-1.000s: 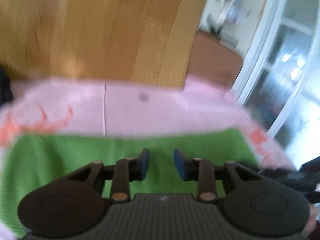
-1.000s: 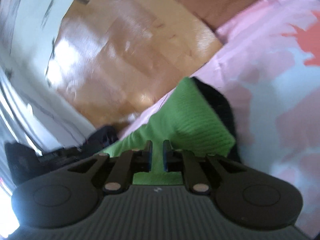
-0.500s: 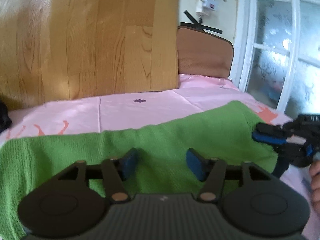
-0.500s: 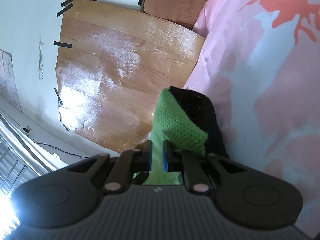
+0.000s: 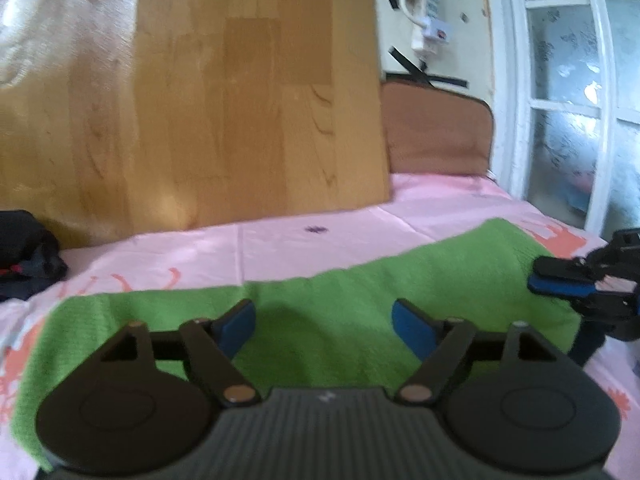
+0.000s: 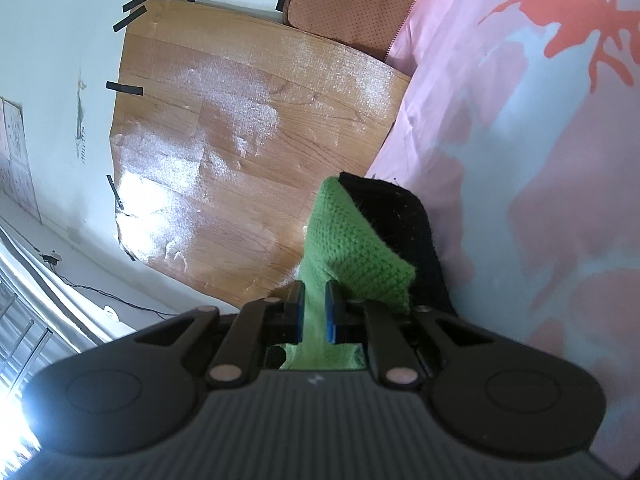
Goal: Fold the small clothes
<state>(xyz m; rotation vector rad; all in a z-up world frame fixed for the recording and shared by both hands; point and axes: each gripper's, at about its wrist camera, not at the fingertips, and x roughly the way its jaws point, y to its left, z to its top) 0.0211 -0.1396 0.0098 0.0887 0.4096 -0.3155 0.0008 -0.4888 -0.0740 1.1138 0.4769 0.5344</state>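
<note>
A green knitted garment (image 5: 328,300) lies spread across the pink patterned sheet (image 5: 280,236). My left gripper (image 5: 324,322) hovers over its middle; its jaws are opening, with only flat cloth below and nothing pinched between the blue pads. At the garment's right end, in the left wrist view, my right gripper (image 5: 560,278) clamps the cloth. In the right wrist view that gripper (image 6: 314,304) is shut on a fold of the green garment (image 6: 348,248), whose black lining (image 6: 400,216) shows beside it.
A wooden board (image 5: 192,100) leans against the wall behind the bed. A brown cushion (image 5: 436,128) stands beside it, near a white-framed window (image 5: 560,100). A black bag (image 5: 24,256) lies at the sheet's far left. A power strip (image 5: 424,20) hangs on the wall.
My left gripper has opened wide and let go of the green garment, which now lies flatter. The right gripper rolled at first, then held still, keeping its grip.
</note>
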